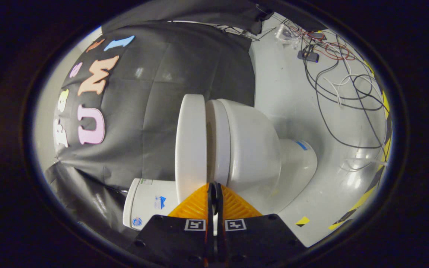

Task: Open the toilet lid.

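Tool point(214, 186) clenched, fingertips at the gap between lid point(191, 147) and seat point(217, 143); tank point(145, 203) left, cables point(343, 80) across the far floor point(285, 85).

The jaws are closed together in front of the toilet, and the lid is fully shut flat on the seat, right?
Not quite. The gripper view shows the lid parted from the seat, a gap between them. The gripper's jaws are closed together, just before the toilet.
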Demonstrator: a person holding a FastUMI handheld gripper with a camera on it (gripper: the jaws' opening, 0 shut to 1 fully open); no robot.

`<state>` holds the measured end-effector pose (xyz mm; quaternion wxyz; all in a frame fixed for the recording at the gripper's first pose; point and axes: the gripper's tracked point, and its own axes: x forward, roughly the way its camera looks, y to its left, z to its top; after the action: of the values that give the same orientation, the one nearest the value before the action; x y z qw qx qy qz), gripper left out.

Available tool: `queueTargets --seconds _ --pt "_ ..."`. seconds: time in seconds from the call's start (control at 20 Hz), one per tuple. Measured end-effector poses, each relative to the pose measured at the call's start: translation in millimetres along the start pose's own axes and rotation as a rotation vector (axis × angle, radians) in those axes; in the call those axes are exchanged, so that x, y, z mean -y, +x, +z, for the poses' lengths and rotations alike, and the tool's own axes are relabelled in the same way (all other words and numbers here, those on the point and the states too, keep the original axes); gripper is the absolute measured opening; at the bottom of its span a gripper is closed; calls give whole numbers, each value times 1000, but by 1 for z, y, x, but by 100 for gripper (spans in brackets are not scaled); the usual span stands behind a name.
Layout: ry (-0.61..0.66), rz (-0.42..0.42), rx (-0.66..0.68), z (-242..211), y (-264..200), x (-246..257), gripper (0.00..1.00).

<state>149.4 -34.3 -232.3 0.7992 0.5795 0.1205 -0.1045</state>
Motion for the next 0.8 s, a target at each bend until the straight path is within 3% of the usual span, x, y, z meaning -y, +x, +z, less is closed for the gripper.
queueTargets --seconds 0.2,0.5,0.6,0.8 --pt "7 -6 -3 0 0 -1 5" --pt "-60 -116 -5 3 -4 -2 1" --pt "-47 -115 11 4 -6 -16 0" --pt "-149 -112 38 6 -18 -58 0"
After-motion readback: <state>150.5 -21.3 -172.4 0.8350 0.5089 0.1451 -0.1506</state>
